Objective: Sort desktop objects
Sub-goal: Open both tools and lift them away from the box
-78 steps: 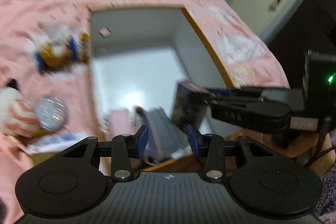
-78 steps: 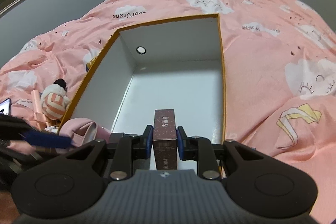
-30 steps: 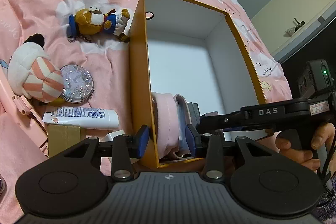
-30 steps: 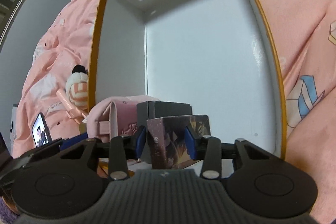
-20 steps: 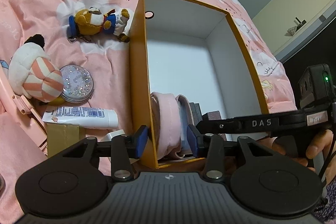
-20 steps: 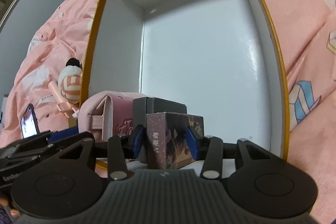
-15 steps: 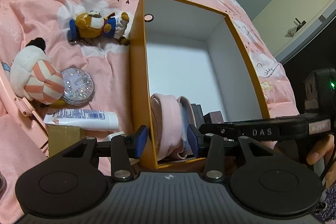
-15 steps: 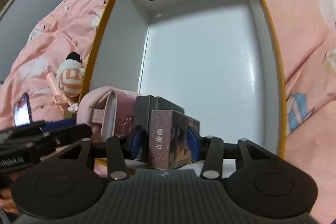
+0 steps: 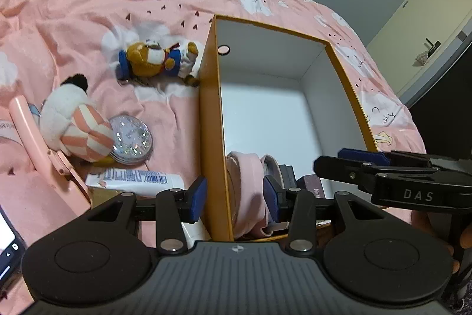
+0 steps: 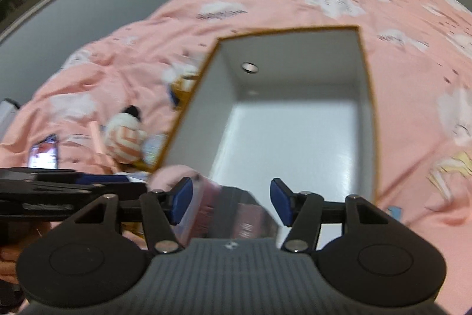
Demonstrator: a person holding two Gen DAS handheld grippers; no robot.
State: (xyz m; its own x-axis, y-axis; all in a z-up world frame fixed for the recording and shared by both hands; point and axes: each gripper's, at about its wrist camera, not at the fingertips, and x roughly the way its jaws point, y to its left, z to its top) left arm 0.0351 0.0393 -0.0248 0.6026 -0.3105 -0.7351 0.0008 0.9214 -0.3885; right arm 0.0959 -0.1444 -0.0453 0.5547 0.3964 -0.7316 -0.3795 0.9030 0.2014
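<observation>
Blue fingers (image 10: 281,202) of the right gripper (image 10: 231,201) are seen spreading apart, their jaws opening; the dark maroon box (image 10: 250,222) lies below and between them, touched by neither pad. The left gripper (image 9: 234,198) is held part-way spread with its pads straddling the near left wall of the box, and nothing is pinched.

A pink bedspread (image 9: 88,5) printed with white clouds is spread under everything. On it an orange-edged cardboard box (image 9: 211,108) with a white inside is set, most of its floor bare. At its near end a pink pouch (image 9: 247,182) is stood against the left wall, with a dark grey box (image 9: 287,171) just beside it and the maroon box next to that.

Outside the box, on the left, a white plush with pink stripes (image 9: 75,123) is laid touching a round glitter case (image 9: 131,139). Farther up, a brown bear plush (image 9: 156,61) is laid just beside the box wall. A white tube (image 9: 135,179) with a barcode is placed near the left gripper, and a pink stick-like object (image 9: 35,143) runs alongside the striped plush. A lit phone (image 10: 44,155) is seen at the far left in the right wrist view, which is blurred.
</observation>
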